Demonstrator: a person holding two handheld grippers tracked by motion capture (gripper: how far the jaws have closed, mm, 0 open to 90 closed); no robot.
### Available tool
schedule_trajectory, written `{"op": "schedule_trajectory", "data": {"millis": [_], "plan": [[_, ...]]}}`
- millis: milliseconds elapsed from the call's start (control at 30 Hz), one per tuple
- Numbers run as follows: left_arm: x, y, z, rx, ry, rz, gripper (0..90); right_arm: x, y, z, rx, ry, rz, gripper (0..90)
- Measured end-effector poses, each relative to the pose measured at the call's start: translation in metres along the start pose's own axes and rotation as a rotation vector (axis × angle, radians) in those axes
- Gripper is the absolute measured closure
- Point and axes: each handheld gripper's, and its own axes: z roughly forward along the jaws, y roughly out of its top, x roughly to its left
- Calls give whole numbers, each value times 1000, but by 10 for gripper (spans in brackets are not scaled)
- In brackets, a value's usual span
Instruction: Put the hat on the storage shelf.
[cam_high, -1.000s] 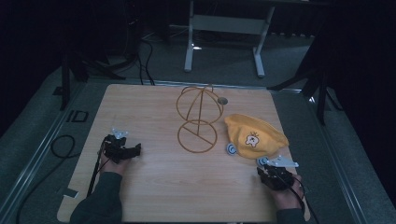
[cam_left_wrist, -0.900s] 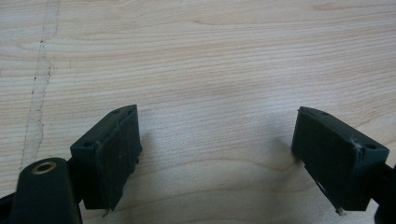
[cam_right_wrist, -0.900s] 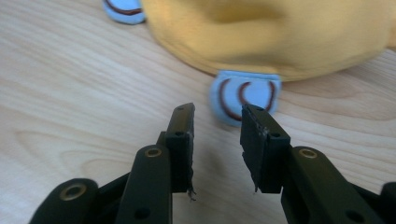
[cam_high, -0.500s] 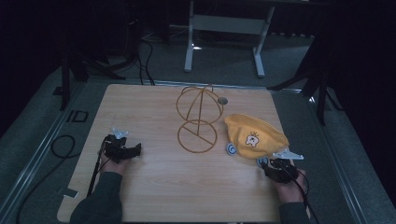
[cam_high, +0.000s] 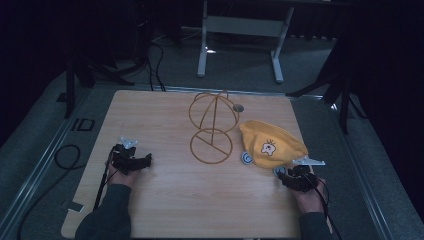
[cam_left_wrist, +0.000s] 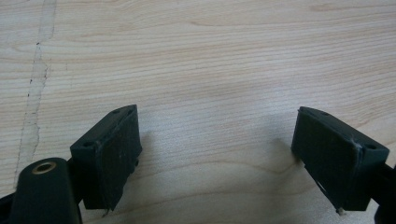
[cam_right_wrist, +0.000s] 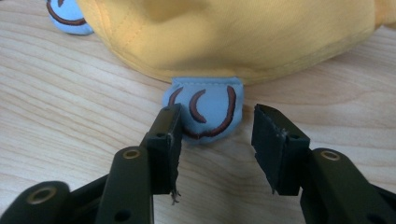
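A yellow hat (cam_high: 272, 145) lies on the wooden table (cam_high: 170, 200). The right gripper (cam_right_wrist: 217, 140) reaches low, jaws parted around its blue ear flap (cam_right_wrist: 205, 109). The left gripper (cam_high: 131, 160) rests released, well apart.

We count one yellow cap (cam_high: 272, 144) on the wooden table (cam_high: 165, 200), with two little blue ear flaps (cam_high: 246, 158) poking out at its 6 to 8 o'clock edge, one gold wire stand (cam_high: 212, 127), and two handheld grippers (cam_high: 131, 159).
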Motion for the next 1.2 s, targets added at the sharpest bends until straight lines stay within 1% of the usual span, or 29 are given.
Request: {"op": "schedule_trajectory", "data": {"millis": [67, 100, 167, 200, 300, 467, 533, 700, 800, 833, 867, 900, 933, 967, 1000, 1033, 1200], "plan": [[0, 0, 0, 0, 0, 0, 159, 2, 3, -1, -9, 15, -9, 510], [0, 0, 0, 0, 0, 0, 159, 2, 4, -1, -10, 14, -15, 504], [0, 0, 0, 0, 0, 0, 159, 3, 7, 1, 4, 10, -14, 492], [0, 0, 0, 0, 0, 0, 159, 3, 7, 4, 18, -3, -14, 487], [0, 0, 0, 0, 0, 0, 159, 3, 8, 9, 28, 16, 4, 485], [0, 0, 0, 0, 0, 0, 159, 3, 9, 12, 38, 18, 11, 499], [0, 0, 0, 0, 0, 0, 159, 4, 9, 12, 40, 17, 5, 517], [0, 0, 0, 0, 0, 0, 159, 10, 10, 11, 54, -9, -48, 580], [0, 0, 0, 0, 0, 0, 159, 10, 10, 11, 58, -5, -52, 616], [0, 0, 0, 0, 0, 0, 160, 10, 10, 11, 58, -5, -52, 616], [0, 0, 0, 0, 0, 0, 160, 10, 10, 11, 60, -5, -56, 636], [0, 0, 0, 0, 0, 0, 159, 12, 11, 11, 62, -1, -60, 696], [0, 0, 0, 0, 0, 0, 159, 12, 11, 11, 62, -1, -60, 696], [0, 0, 0, 0, 0, 0, 159, 13, 11, 10, 61, 5, -64, 737], [0, 0, 0, 0, 0, 0, 159, 13, 11, 10, 61, 5, -64, 737], [0, 0, 0, 0, 0, 0, 159, 13, 11, 9, 46, 9, -71, 769], [0, 0, 0, 1, -1, 2, 159, 15, 10, 7, 26, 26, -83, 796]]}}
